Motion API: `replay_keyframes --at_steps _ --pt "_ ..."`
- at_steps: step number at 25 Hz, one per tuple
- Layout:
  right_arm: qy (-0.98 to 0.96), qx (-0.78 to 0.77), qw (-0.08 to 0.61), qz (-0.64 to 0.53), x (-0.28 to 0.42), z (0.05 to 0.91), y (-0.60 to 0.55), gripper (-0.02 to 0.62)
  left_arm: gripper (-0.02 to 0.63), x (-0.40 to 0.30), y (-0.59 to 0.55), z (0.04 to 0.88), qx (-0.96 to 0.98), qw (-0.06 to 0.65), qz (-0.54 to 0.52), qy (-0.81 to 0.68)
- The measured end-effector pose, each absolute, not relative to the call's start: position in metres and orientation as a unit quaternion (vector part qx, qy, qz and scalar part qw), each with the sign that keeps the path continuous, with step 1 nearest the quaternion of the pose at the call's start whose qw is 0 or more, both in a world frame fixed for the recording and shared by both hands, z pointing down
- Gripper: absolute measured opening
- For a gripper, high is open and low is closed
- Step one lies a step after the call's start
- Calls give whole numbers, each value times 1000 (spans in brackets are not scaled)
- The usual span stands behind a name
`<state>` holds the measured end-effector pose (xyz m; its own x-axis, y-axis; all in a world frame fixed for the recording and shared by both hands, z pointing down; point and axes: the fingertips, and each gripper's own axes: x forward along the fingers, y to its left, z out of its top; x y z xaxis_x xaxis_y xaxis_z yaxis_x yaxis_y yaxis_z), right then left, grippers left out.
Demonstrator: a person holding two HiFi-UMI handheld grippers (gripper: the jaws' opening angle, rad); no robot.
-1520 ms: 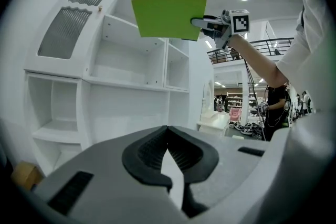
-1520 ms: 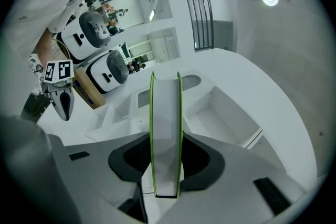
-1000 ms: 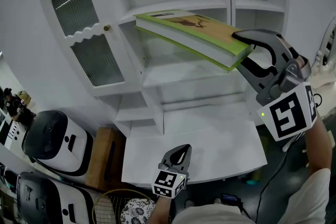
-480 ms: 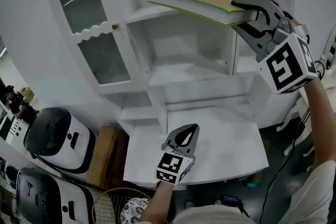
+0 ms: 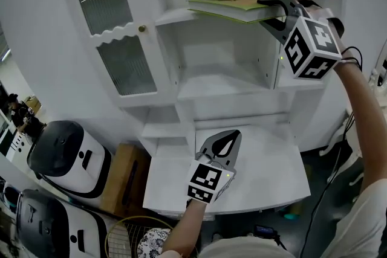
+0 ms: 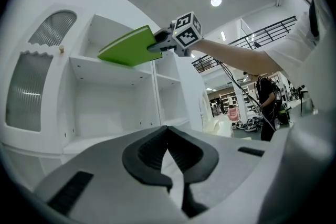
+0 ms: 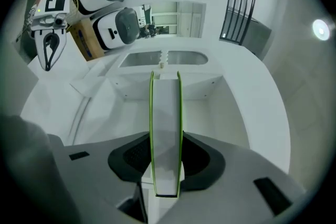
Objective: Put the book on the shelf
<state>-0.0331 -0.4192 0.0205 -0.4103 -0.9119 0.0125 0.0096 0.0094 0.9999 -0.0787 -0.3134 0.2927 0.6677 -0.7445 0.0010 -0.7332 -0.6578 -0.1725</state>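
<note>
Right gripper [image 7: 167, 162]: jaws clamp the green book [image 7: 166, 123] at its page edge.
Left gripper [image 6: 168, 134]: jaws closed, empty.
Head view alone: tan top cover, beside upper shelf [image 5: 172, 16].

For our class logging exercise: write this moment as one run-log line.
right hand-held gripper: shut on book | book: at upper shelf | left hand-held gripper: shut, empty

White shelf unit [image 5: 211, 84], arched glass door [image 5: 118, 63] swung open at 10 o'clock. Book [image 5: 230, 6] at 12 o'clock, far edge right at the top shelf [image 5: 172, 16], can't tell if it's resting there. Wide ledge [image 5: 266, 160] around 6.
</note>
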Motion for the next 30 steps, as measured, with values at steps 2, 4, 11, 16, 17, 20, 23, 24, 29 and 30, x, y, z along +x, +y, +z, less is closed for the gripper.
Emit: replay_keyframes --at_steps 2,4,11,16,17,20,23,24,29,30 --pt "-588 379 408 -587 -36 24 -432 144 3 -80 -314 290 -911 77 -31 404" --pt "-592 378 419 -576 -39 27 -445 144 3 -83 -315 288 -911 75 -28 405" --pt "-590 388 444 -551 -43 30 -482 146 3 -86 -311 283 -912 83 -25 402" --pt "-580 395 462 -542 -46 31 -506 146 3 -89 -311 283 -911 86 -28 402" --pt "-579 396 463 -542 -47 31 -510 146 3 -90 -312 283 -911 85 -29 403" --pt "-577 399 461 -543 -49 33 -519 147 3 -93 -312 285 -910 84 -31 406" --pt "-568 407 463 -545 -46 38 -530 149 3 -96 -312 288 -909 82 -31 407" --pt "-566 411 464 -544 -45 39 -534 149 3 -97 -312 289 -909 80 -31 408" --pt "-570 415 468 -533 -41 41 -546 150 3 -101 -314 292 -909 76 -31 409" --pt "-570 416 467 -533 -41 40 -546 150 3 -102 -315 292 -909 76 -31 409"
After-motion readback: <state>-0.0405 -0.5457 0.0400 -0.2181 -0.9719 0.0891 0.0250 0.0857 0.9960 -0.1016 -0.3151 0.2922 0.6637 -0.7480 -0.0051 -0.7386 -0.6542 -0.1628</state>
